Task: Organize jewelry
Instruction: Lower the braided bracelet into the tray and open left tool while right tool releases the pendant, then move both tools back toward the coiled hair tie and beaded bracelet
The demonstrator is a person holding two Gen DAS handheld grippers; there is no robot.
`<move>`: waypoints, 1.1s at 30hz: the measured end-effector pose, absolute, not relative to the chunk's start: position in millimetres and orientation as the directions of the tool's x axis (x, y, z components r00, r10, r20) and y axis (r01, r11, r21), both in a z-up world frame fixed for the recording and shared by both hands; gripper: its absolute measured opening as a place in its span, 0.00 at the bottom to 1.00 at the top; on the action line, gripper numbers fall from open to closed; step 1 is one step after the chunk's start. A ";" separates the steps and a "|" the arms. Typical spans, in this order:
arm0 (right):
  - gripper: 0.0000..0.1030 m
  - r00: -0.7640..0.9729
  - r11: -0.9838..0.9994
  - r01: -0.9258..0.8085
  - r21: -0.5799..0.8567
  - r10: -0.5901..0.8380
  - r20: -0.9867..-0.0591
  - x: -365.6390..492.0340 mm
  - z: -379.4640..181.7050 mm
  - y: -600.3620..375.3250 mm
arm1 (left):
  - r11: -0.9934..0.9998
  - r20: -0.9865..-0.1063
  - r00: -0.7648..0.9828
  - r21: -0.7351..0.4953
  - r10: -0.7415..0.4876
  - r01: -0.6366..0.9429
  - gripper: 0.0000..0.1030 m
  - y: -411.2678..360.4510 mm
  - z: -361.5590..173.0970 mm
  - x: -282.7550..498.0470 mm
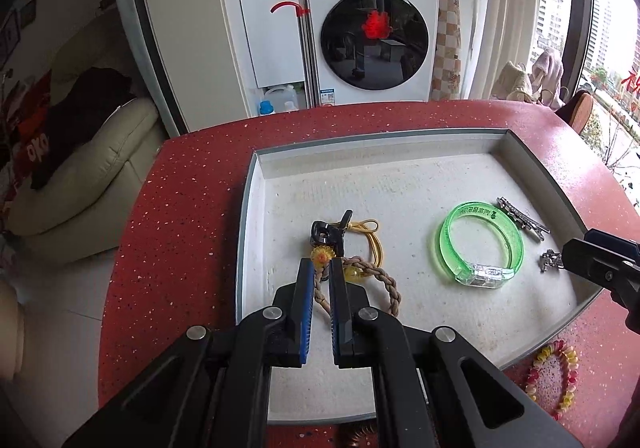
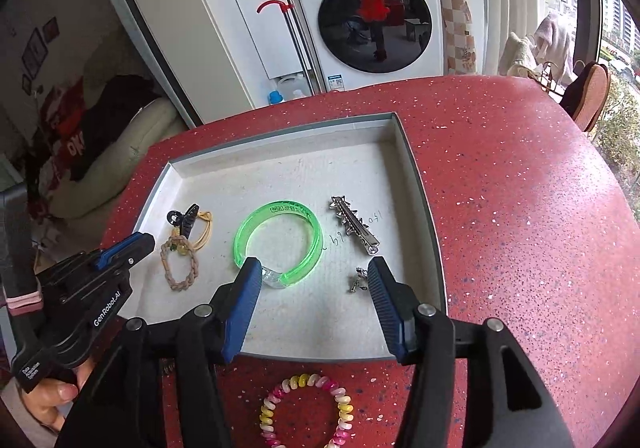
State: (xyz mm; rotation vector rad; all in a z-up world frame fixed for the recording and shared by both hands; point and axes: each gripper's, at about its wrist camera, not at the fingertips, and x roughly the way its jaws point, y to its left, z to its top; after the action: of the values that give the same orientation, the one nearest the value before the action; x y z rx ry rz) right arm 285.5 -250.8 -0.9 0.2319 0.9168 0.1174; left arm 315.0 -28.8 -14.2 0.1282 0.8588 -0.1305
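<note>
Jewelry lies in a shallow grey tray [image 2: 420, 184] on the red speckled counter [image 2: 520, 188], ahead of both claws. The green bangle [image 2: 280, 244] sits just beyond the right gripper [image 2: 314, 268], whose jaws stand wide apart and hold nothing; its left fingertip overlaps the bangle's clear clasp. The left gripper [image 1: 322, 268] is narrowed around the braided tan bracelet [image 1: 384, 284], though a firm grip cannot be told. The silver hair clip [image 2: 354, 226] lies ahead of the right fingertip, the small silver charm [image 2: 358, 280] just beside it. The coiled pink-and-yellow hair tie [image 2: 308, 408] rests on the counter under the right gripper.
</note>
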 end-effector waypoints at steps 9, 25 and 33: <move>0.58 0.613 0.967 0.000 0.254 0.201 -0.764 280.0 5.1 -251.8 | 0.986 -0.752 0.655 0.046 -0.071 0.160 0.25 -25.8 -6.5 309.9; 0.63 0.633 0.963 -0.013 0.270 0.217 -0.743 261.6 16.3 -250.2 | 0.992 -0.691 0.720 0.028 -0.070 0.123 1.00 -16.0 14.2 288.5; 0.78 0.646 0.958 -0.023 0.285 0.231 -0.727 239.5 23.0 -248.6 | 0.992 -0.686 0.724 0.019 -0.076 0.122 1.00 -6.5 21.6 271.1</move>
State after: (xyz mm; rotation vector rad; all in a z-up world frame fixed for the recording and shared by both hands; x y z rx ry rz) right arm 239.5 -248.6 23.0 0.2607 0.8582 0.1463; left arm 271.1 -6.5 21.6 0.0644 0.7534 -0.1090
